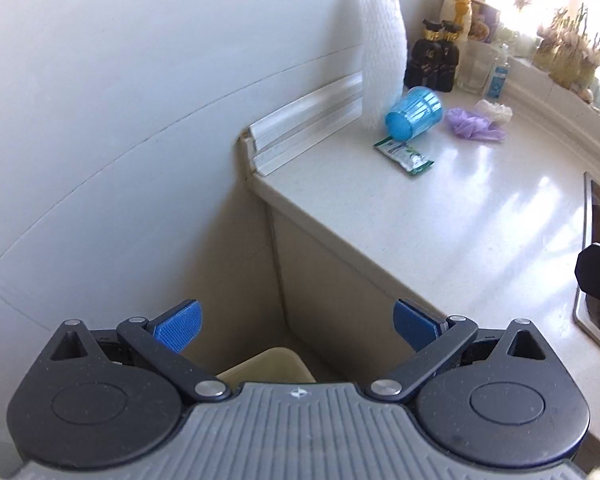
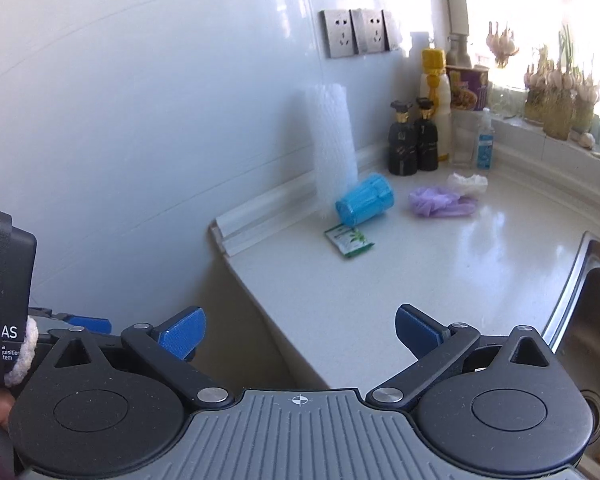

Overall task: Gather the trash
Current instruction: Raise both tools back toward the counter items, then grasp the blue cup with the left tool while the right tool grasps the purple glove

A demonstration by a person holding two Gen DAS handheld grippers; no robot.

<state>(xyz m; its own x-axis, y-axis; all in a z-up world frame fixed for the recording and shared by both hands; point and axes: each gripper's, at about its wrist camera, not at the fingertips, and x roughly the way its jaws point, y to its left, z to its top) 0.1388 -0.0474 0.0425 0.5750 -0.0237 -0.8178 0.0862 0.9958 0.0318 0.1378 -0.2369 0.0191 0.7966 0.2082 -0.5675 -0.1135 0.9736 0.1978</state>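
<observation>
A green and white wrapper lies flat on the white counter near the back wall. A blue plastic cup lies on its side just behind it. A purple crumpled bag and a white crumpled wad lie to the right. My left gripper is open and empty, off the counter's left end. My right gripper is open and empty over the counter's near left corner. Both are well short of the trash.
A white foam net sleeve leans on the wall. Dark bottles, a yellow-capped bottle and a sanitizer bottle stand at the back. A steel sink is at right. A beige bin sits below the left gripper.
</observation>
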